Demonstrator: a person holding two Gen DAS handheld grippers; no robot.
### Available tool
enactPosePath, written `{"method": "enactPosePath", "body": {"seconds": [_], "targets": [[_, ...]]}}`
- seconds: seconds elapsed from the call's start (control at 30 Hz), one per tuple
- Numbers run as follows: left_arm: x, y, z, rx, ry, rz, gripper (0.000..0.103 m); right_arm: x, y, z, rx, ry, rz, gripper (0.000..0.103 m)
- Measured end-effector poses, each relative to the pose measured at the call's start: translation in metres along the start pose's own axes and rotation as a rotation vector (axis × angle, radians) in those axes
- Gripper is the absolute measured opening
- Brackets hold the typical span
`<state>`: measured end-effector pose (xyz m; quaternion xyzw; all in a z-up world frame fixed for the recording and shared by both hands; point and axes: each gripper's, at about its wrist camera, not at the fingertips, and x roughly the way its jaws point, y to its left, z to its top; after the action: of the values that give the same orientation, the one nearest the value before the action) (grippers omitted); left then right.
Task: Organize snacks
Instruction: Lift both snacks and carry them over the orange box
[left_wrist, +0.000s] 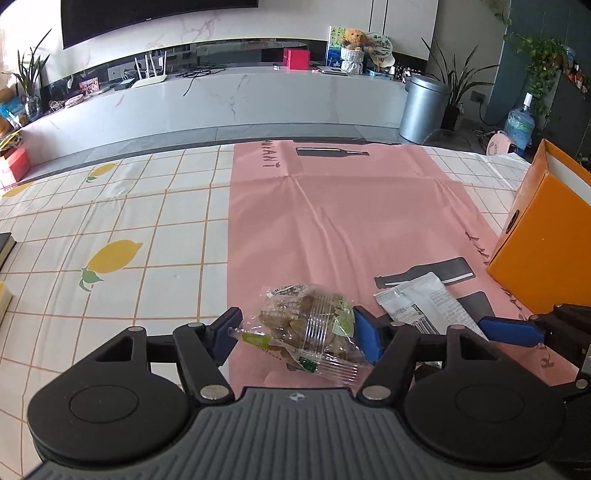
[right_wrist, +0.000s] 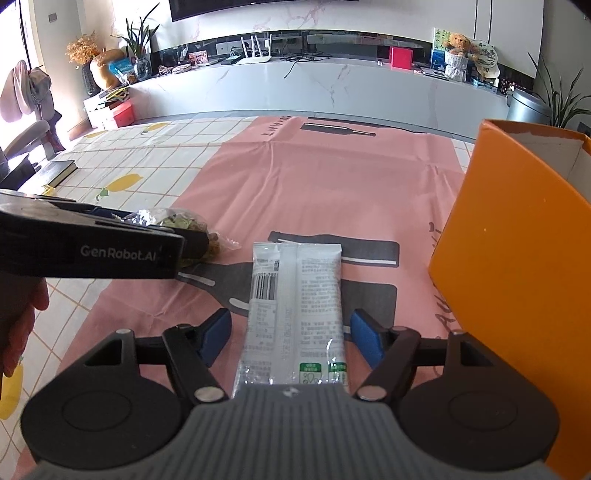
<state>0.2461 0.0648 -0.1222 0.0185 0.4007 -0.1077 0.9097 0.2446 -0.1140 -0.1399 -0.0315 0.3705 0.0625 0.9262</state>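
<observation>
Both snacks are lying unboxed: left gripper (left_wrist: 295, 330) jaws touching clear bag (left_wrist: 310, 328); right gripper (right_wrist: 291, 336) gaping around white packet (right_wrist: 295, 314); orange box (right_wrist: 517, 258) waiting at two o'clock.

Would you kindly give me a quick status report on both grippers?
Left gripper jaws touching clear snack bag. Right gripper open astride white packet. Orange box open, right, unobstructed.
</observation>
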Motion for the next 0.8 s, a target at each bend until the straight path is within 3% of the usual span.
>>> {"method": "enactPosePath", "body": {"seconds": [0.07,0.17,0.47,0.57,0.8], "targets": [[-0.001,0.000,-0.001,-0.001,-0.005,0.005,0.074,0.000,0.004,-0.001,-0.026,-0.010,-0.024,0.055],[-0.003,0.001,-0.002,-0.021,-0.011,0.004,0.071,0.000,0.006,-0.002,-0.041,-0.014,-0.026,0.050],[-0.006,-0.003,-0.009,-0.061,0.034,0.047,0.055,-0.003,0.008,-0.004,-0.051,-0.001,-0.034,0.047],[-0.010,-0.005,-0.008,-0.076,0.038,0.032,0.051,-0.006,0.008,-0.004,-0.051,0.010,-0.037,0.046],[-0.023,-0.019,-0.015,-0.119,0.096,0.002,0.050,-0.017,0.007,-0.010,-0.060,0.055,-0.018,0.046]]}}
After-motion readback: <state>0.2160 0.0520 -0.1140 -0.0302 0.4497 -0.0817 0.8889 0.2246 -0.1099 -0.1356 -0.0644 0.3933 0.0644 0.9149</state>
